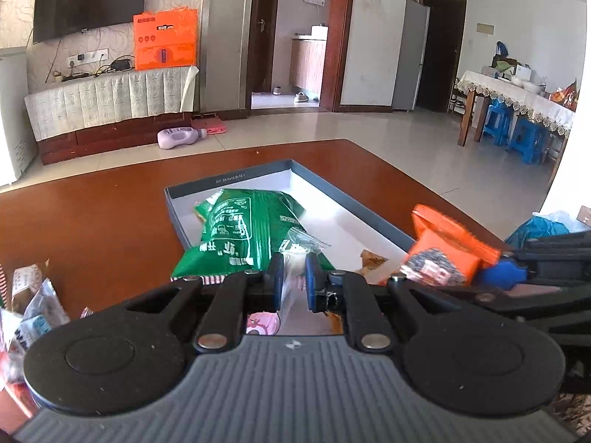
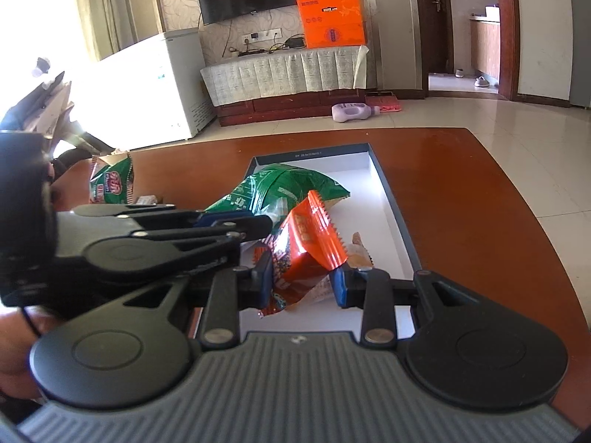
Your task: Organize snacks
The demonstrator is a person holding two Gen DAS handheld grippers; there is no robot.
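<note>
A shallow grey box [image 1: 229, 181] with a white floor stands on the brown table, also seen in the right wrist view [image 2: 391, 199]. In it lies a big green snack bag [image 1: 236, 232] [image 2: 280, 184]. My left gripper [image 1: 294, 273] is shut on a small clear packet [image 1: 295, 258] over the box's near end. Seen from the right, the left gripper [image 2: 258, 221] reaches in with the clear packet [image 2: 277, 208] at its tips. My right gripper [image 2: 301, 282] is shut on an orange snack packet [image 2: 310, 243] above the box. The left view shows that orange packet [image 1: 443, 247] on the right gripper [image 1: 498, 269].
A small brown snack [image 2: 358, 254] lies on the box floor. Several loose packets [image 1: 29, 295] sit on the table at the left, and a green-and-red packet [image 2: 110, 181] lies farther back. A blue plastic bag [image 1: 535, 229] is at the right. The table's far edge [image 1: 332, 142] curves beyond the box.
</note>
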